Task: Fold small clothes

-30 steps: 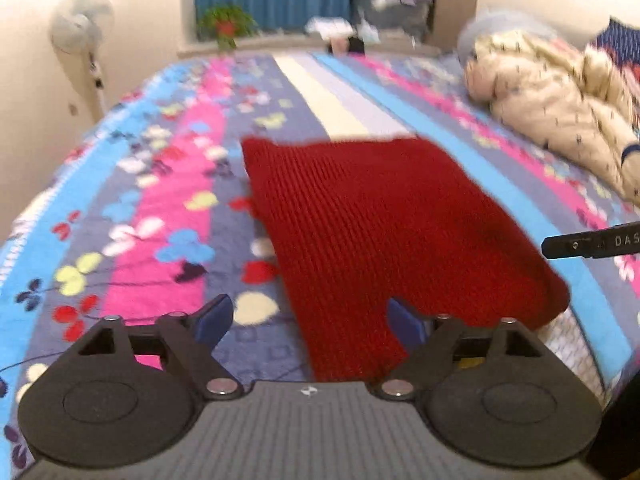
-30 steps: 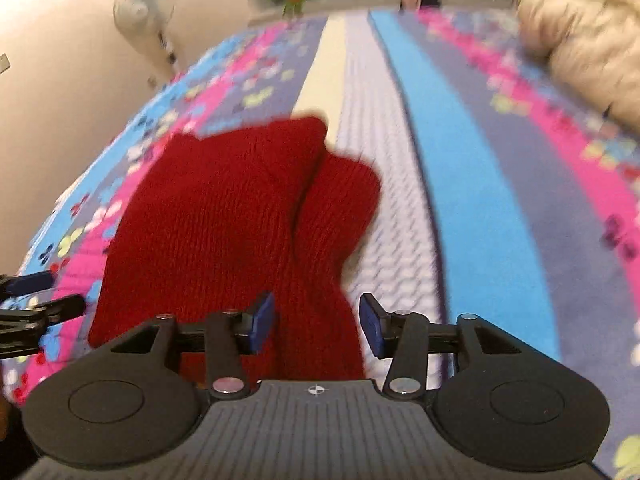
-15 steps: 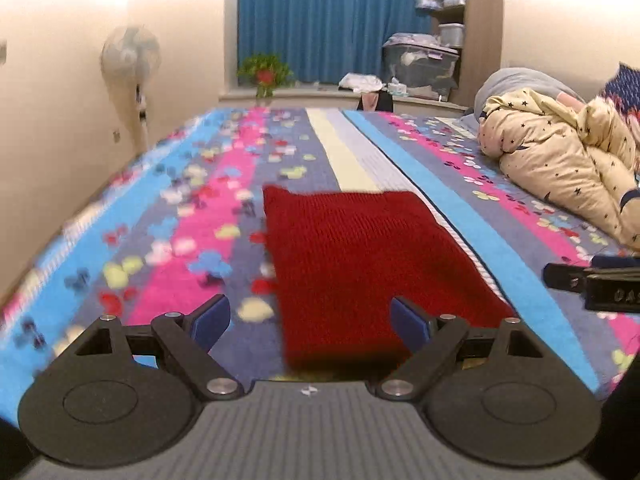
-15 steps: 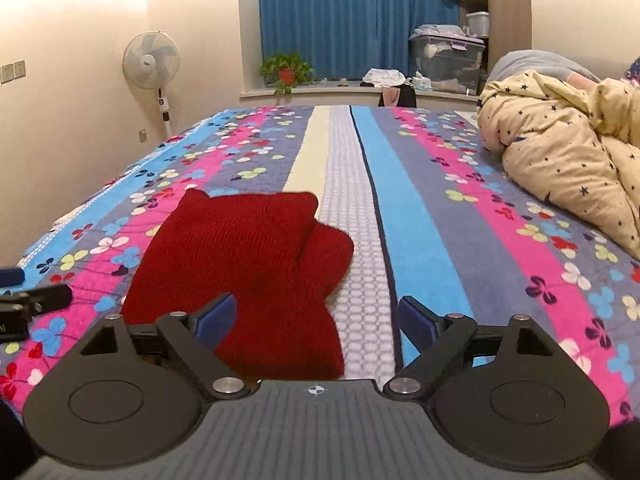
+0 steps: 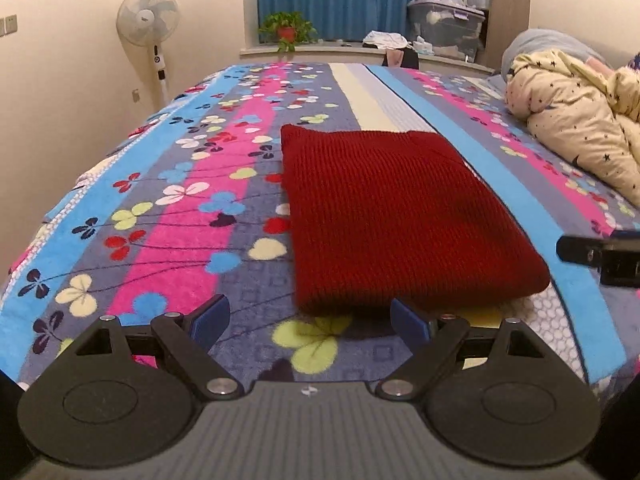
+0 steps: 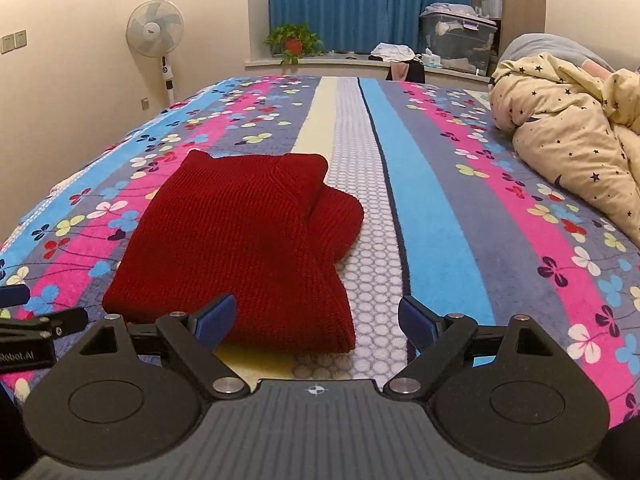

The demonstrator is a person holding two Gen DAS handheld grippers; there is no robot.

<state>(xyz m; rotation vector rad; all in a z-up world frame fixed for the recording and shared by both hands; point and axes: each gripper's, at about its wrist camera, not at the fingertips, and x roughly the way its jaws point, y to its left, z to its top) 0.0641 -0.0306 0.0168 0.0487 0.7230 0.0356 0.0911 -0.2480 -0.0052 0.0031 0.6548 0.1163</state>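
Note:
A dark red knitted garment point(image 5: 394, 216) lies folded flat on the striped flowered bedspread point(image 5: 168, 208). In the right wrist view the same red garment point(image 6: 240, 240) shows a second folded layer bulging out at its right side. My left gripper point(image 5: 310, 320) stands open just short of the garment's near edge, nothing between its blue pads. My right gripper point(image 6: 316, 318) is open too, its left pad point(image 6: 218, 316) over the garment's near right corner without pressing it. Each gripper's tip shows at the edge of the other's view.
A cream star-print duvet point(image 6: 568, 136) is heaped on the bed's right side. A standing fan point(image 6: 156, 40) is by the left wall. Beyond the bed are a windowsill with a potted plant point(image 6: 294, 42), blue curtains and a plastic storage box point(image 6: 460, 38).
Both grippers have drawn back from the red garment and tilted up, showing more of the room. The right gripper's jaws, half closed over the garment a second ago, have spread wide and let it go.

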